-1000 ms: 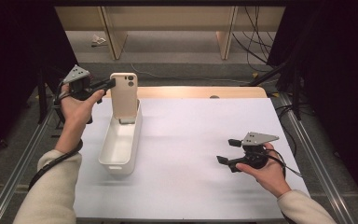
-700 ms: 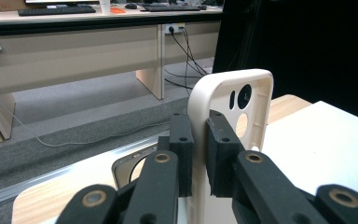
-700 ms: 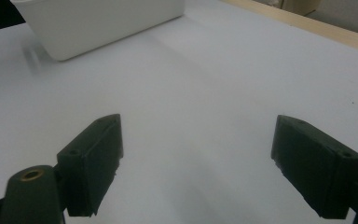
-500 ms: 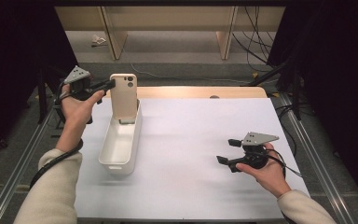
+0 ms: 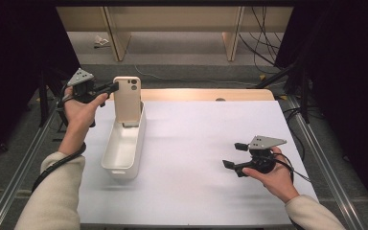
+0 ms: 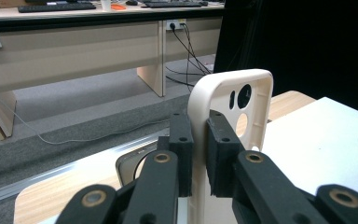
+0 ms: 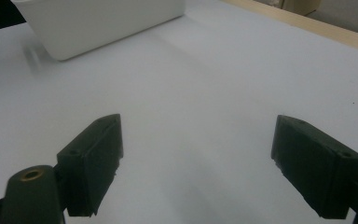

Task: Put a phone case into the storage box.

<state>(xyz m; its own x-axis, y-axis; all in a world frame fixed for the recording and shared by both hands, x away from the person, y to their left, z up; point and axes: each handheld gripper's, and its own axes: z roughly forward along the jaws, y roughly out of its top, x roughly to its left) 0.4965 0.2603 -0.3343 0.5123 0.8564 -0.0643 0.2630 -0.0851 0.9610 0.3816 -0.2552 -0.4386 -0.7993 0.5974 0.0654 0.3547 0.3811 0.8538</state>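
Left hand-held gripper: I see it clenched on the side edge of the phone case, one pad on each face of the rim; in the left gripper view the pads squeeze the cream wall just below the camera cut-outs.
Phone case: I read it as upright, its lower end down inside the far end of the white bin, its upper half rising above the bin's rim.
White bin: long and narrow, it sits on the left part of the counter, lengthwise away from me.
Right hand-held gripper: released, jaws spread wide with nothing between them; I have it low over the bare white counter, well apart from the bin, pointing towards it.
Right gripper view: I see the bin's near corner at the top left, beyond the open jaws.
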